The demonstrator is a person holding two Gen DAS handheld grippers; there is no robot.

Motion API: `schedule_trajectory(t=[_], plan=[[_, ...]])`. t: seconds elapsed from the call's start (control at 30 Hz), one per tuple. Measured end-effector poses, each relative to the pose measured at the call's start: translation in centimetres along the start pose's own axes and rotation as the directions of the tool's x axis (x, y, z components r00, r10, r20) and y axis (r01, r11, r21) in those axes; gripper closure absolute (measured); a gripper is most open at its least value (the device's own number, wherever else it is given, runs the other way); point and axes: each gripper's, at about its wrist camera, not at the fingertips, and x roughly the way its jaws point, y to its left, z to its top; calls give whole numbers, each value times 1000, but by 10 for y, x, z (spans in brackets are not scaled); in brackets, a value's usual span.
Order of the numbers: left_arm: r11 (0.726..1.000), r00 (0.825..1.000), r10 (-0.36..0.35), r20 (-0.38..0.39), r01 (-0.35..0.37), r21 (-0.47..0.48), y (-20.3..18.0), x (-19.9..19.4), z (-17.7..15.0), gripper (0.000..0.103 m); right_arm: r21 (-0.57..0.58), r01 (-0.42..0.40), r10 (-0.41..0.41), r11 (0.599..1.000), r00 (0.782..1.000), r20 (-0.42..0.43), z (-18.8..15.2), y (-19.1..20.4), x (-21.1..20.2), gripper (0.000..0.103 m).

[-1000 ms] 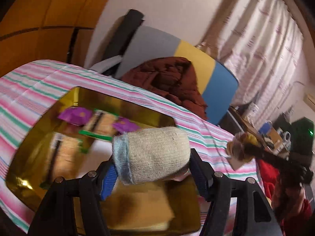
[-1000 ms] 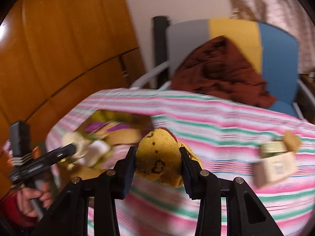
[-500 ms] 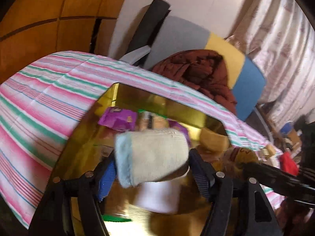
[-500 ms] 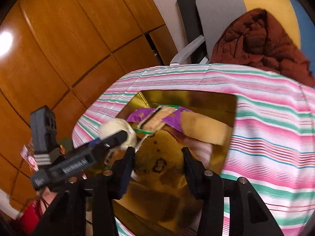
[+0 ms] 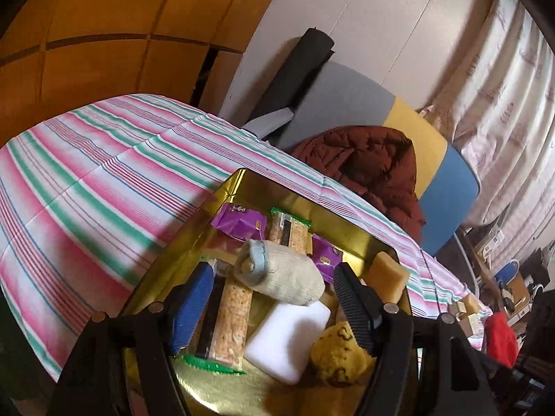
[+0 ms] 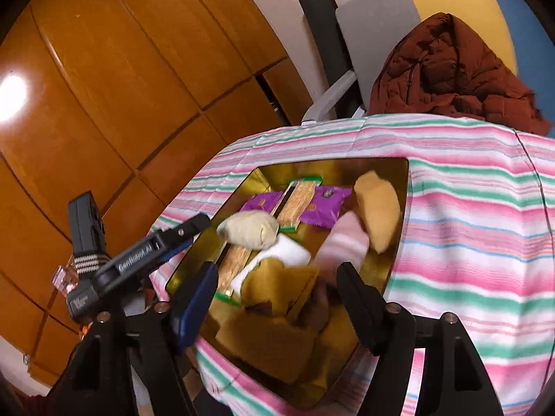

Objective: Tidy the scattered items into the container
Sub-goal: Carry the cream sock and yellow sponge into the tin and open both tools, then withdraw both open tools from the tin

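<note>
A gold tray (image 5: pixel 242 177) sits on the striped tablecloth and also shows in the right wrist view (image 6: pixel 404 187). My left gripper (image 5: pixel 274 298) is open above it; the rolled beige sock (image 5: pixel 282 275) lies loose between the jaws on cracker packs (image 5: pixel 230 315) and a white block (image 5: pixel 288 338). My right gripper (image 6: pixel 277 298) is open over the tray; the yellow sock (image 6: pixel 277 280) lies free below it and shows in the left wrist view (image 5: pixel 338 353). The beige sock (image 6: pixel 249 228) shows beside the left gripper's finger (image 6: pixel 166 239).
The tray also holds purple packets (image 5: pixel 239 223), a tan sponge (image 6: pixel 376 208) and a pink striped sock (image 6: pixel 343 246). Small boxes (image 5: pixel 464 308) lie on the cloth at the far right. A chair with a brown jacket (image 5: pixel 367 163) stands behind the table.
Both grippers moved over the tray and opened. The beige sock dropped from the left gripper and the yellow sock from the right, both into the tray.
</note>
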Motion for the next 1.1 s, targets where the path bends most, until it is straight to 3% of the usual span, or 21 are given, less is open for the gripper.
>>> schedule_trajectory(t=[0.13,0.27,0.4,0.5,0.6,0.7,0.83,0.97,1.1], plan=[[1000,1000,18,21,-17,-13,3,-10,-5,30,8,-40,40,999,998,-51,-15,4,2,34],[998,998,38,50,-35,-58,11,-18,-4,30,-40,-76,70,996,986,-149,-26,19,14,55],[993,997,49,52,-43,-112,20,-23,-3,30,-110,-4,-21,994,976,-218,-32,29,36,63],[993,998,51,42,-46,-110,19,-24,-4,30,-148,78,-110,986,969,-221,-32,25,56,67],[995,998,54,33,-51,-85,13,-24,-7,30,-108,101,-121,989,974,-192,-24,15,58,66],[996,998,50,29,-48,-69,7,-24,-10,30,-54,56,-63,997,988,-144,-17,7,42,66],[998,1000,10,9,-9,-62,-7,-22,-17,30,-71,93,-98,993,993,-71,-11,2,9,49],[1000,999,-30,-43,30,0,-35,-13,-24,30,-56,150,-154,987,986,-63,-7,-16,-28,44],[994,995,-79,-66,83,64,-65,-13,-36,30,-51,278,-281,959,957,-67,0,-53,-75,27]])
